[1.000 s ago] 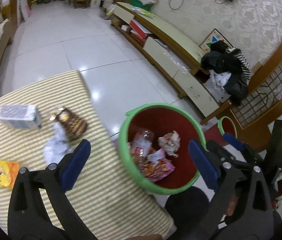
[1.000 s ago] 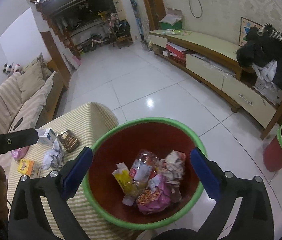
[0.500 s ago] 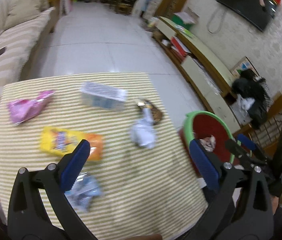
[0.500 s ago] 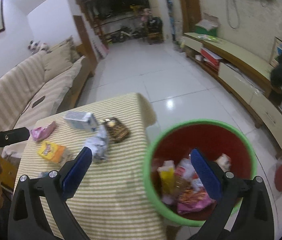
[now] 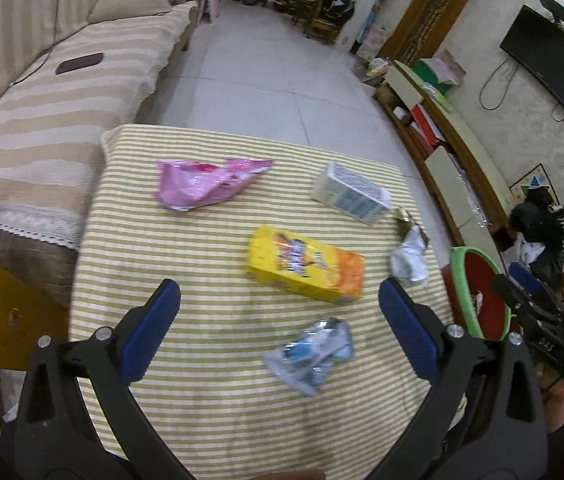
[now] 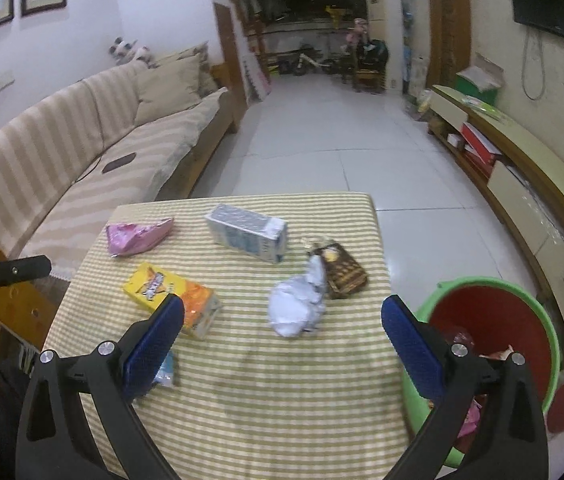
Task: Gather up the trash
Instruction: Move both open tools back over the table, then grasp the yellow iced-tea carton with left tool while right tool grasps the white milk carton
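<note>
Left gripper (image 5: 280, 310), jaws apart, hovers over table (image 5: 210, 392); blue-white wrapper (image 5: 312, 354) lies just ahead between its fingers, near front edge. Right gripper (image 6: 282, 326), also apart & empty, faces crumpled paper (image 6: 296, 306) mid-table; bin (image 6: 494, 320) stands off table's right edge w/ trash inside.

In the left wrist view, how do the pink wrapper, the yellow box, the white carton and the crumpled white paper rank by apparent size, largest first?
1. pink wrapper and yellow box: they look about alike, so no order between them.
2. white carton, though it lies farther away, so this is unsure.
3. crumpled white paper, smallest.
</note>
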The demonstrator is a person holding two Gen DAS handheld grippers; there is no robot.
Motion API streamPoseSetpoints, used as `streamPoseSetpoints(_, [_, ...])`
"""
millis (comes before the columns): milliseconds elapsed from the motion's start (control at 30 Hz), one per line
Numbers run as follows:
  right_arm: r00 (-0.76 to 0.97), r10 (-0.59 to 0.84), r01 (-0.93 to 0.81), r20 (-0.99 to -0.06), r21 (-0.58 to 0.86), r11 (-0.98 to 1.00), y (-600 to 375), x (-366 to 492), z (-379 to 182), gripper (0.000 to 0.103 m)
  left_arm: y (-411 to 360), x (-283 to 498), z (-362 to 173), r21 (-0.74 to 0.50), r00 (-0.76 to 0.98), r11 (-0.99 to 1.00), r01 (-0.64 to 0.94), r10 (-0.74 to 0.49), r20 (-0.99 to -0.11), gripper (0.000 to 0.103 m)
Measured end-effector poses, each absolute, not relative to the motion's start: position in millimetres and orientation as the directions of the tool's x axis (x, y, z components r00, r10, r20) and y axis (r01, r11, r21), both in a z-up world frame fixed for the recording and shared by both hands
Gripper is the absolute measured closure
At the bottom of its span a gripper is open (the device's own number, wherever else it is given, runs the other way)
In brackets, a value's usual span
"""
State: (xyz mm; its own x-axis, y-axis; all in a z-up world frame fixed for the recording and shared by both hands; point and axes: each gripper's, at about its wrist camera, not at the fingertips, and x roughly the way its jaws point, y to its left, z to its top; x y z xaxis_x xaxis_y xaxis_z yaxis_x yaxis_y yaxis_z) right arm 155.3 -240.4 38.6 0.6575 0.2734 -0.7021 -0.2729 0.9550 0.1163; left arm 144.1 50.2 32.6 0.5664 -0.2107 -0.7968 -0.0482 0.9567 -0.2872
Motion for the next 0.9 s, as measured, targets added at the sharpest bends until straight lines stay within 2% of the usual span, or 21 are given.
streamPoseSetpoints(267, [0.651, 0.269, -0.333, -0.71, 0.051, 0.941, -212, 172, 41, 0.007, 53, 153, 23, -0.314, 0.558, 0.949, -0.024, -0.248, -0.792, 0.006])
streamPoseSetpoints(400, [0.65, 0.248, -0.362, -0.719, -0.006, 0.932, -207, 179, 42, 0.007, 33, 167, 5, -0.293, 0.477, 0.955, 0.036, -0.274, -0.835, 0.006])
streamPoseSetpoints(500, [0.65, 0.244, -0.36, -0.72, -0.008, 0.933, -212, 185, 41, 0.007, 14, 175, -10, -0.338, 0.445, 0.941, 0.013, -0.308, -0.841, 0.006])
streamPoseSetpoints(600, [0.644, 0.249, -0.356, -0.723, 0.005, 0.934, -213, 191, 36, 0.007, -2, 187, -23, -0.356, 0.432, 0.933, -0.052, -0.3, -0.85, 0.006])
streamPoseSetpoints(900, [0.628, 0.291, -0.379, -0.722, 0.043, 0.925, -226, 205, 26, 0.007, -11, 229, -68, -0.388, 0.388, 0.808, -0.444, -0.218, -0.896, 0.006])
